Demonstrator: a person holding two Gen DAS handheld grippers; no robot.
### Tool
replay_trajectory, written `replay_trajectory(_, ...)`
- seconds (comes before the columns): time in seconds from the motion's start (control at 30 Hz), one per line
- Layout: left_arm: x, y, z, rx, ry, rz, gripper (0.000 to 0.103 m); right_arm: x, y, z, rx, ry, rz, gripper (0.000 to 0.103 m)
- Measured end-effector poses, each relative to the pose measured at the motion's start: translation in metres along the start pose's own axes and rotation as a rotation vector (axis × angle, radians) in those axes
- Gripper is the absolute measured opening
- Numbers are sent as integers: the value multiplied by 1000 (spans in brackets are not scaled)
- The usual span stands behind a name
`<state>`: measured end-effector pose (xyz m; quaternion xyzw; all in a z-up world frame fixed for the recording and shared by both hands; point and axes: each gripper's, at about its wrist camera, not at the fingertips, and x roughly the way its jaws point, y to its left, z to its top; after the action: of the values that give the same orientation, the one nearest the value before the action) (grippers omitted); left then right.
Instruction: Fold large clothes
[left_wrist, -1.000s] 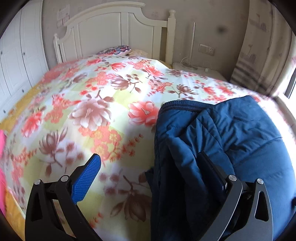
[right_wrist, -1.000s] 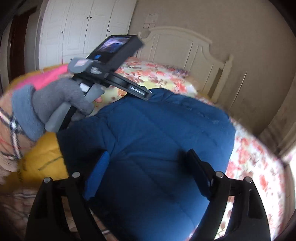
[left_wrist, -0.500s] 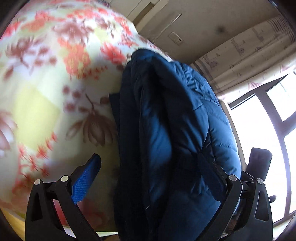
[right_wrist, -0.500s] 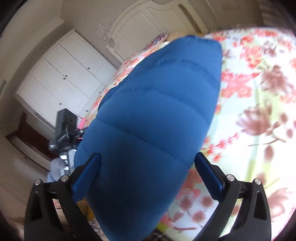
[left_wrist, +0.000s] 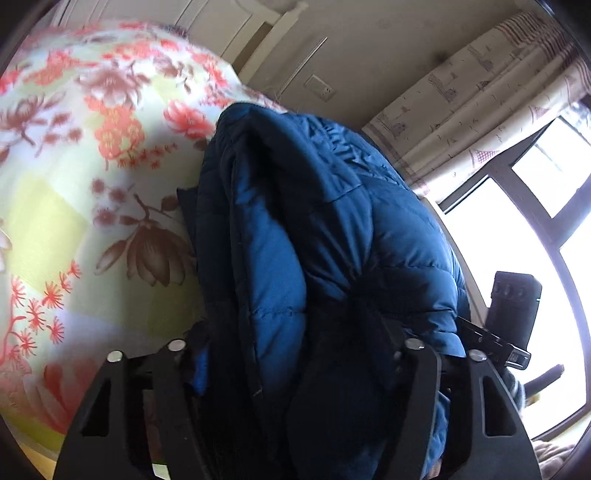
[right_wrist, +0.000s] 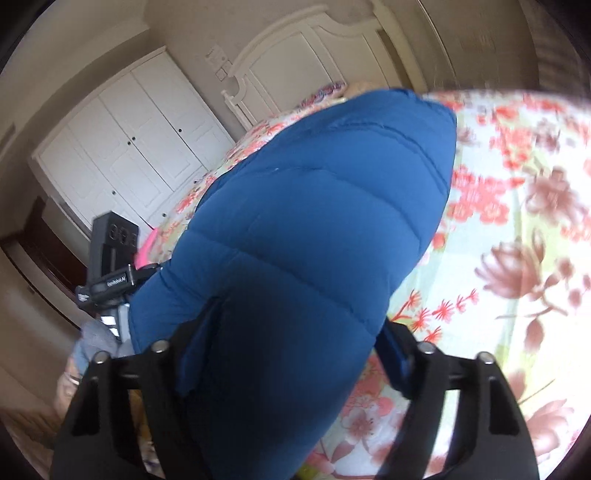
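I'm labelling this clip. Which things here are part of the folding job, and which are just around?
Part of the job:
blue puffer jacket
left gripper, closed on it
right gripper, closed on it

Just around:
floral bedspread
headboard
white wardrobe
curtain
window

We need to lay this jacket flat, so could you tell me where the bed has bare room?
Bare floral bedspread lies left of the blue jacket, toward the headboard, and right of it in the right wrist view. Near both claws, bunched jacket crowds everything.
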<state>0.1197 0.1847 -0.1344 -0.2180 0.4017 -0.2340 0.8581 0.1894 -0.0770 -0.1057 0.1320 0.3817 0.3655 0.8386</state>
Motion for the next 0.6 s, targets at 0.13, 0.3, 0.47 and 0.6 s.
replay_trajectory(0.13,0,-28,8,64,-38,33,36,-14,9,12,-87,-96,-91,54)
replay_trajectory(0.3,40,-54,51,87,-38,-35,33,-39,-14,44,-138,-163,-174,51)
replay_trajectory(0.47,105,-104,125,152,-51,-86,33,-67,-73,100,-117,-235,-259,52)
replay_trajectory(0.6,159,-134,162,159,-36,-101,33,-82,-131,139,-87,-243,-314,52)
